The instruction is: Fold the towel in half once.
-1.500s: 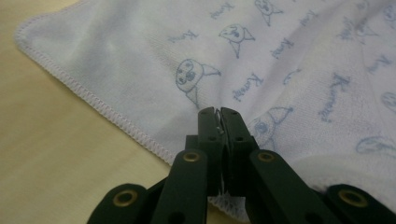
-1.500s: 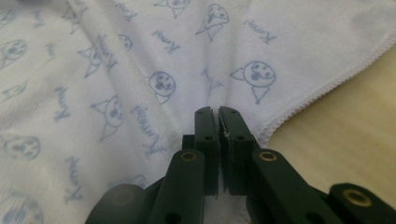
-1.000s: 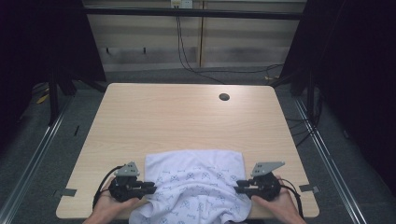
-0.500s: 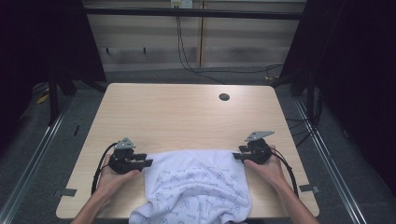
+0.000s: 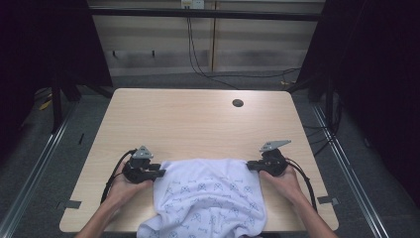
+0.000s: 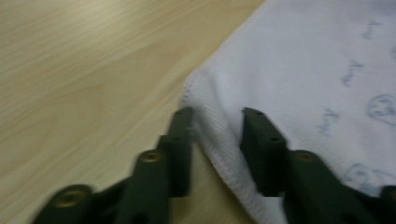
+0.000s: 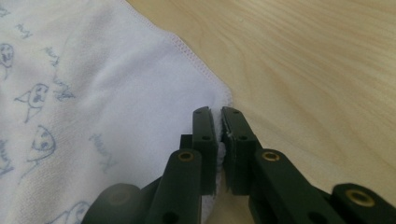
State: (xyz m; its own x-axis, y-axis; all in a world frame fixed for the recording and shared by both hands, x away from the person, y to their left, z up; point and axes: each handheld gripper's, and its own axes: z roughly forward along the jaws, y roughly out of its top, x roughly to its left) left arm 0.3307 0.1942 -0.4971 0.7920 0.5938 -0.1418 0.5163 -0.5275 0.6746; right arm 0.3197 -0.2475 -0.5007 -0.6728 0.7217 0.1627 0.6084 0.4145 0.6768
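1. White terry cloth w/ small blue doodle prints: the towel lies at the near edge of the table, between the two hands, its near part hanging off the table edge.
2. Left gripper is at the towel's far-left corner. In the left gripper view its jaws stand apart, w/ the hemmed corner lying between them, not pinched.
3. Right gripper is at the far-right corner. In the right gripper view its jaws are pressed together on the hem, a sliver of white fabric squeezed between them.
4. Step in hand, I'd judge: spreading or laying the towel flat by its two far corners.
5. To do it well: get the left jaws biting past the stitched hem, not just the edge loop, before pulling. Keep both grippers level and low to the wood, pull evenly outward and forward so the far edge goes taut w/o skewing.
6. One side is clamped, the other loose, so a tug now would prob. drag the cloth to the right and wrinkle it.
7. Hard to make out: the towel's near edge is cut off at the frame bottom, so can't tell how much hangs over. The left gripper view is blurred. How deep the right grip goes is hidden by the jaws.
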